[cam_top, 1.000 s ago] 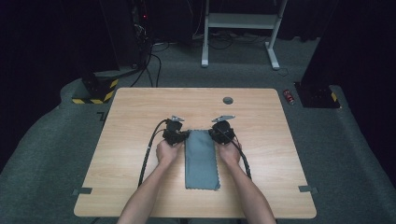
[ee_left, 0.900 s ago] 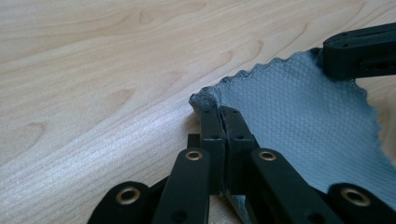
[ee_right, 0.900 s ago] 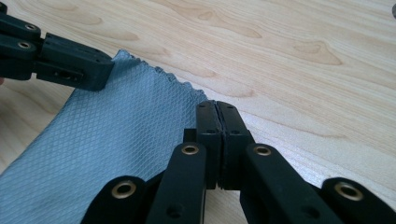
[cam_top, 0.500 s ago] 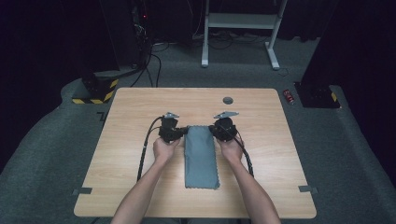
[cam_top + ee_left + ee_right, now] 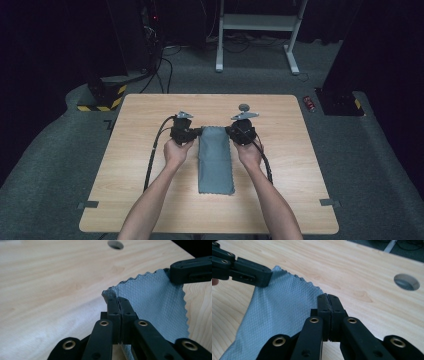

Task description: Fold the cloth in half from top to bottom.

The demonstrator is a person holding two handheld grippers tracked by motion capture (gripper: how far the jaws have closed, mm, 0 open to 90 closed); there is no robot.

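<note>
One grey cloth on the wooden bench, and two hand-held grippers on it, one to each far corner. The left hand-held gripper has its jaws pressed together on the cloth's far left corner; in the left gripper view the waffle-textured fabric folds up right at the closed tips of that hand-held gripper, with no gap between the jaws. The right hand-held gripper matches it on the far right corner, jaws pinched tight on the cloth's zigzag edge; the right gripper view shows that hand-held gripper clamped on the fabric.

Each gripper view also catches the other tool farther off, biting the opposite corner. So two corners are held and the far edge between them is lifted off the wood, while the rest of the cloth trails back toward the person and lies flat along the middle of the bench, long side running front to back.

Two forearms come in from the near edge, the left hand and the right hand each wrapped round its tool. Two black cables trail back, one per gripper. One round hole sits in the bench just beyond the right tool. Two strips of tape mark the near corners of the bench top. On the floor to the right lies one small red can.
</note>
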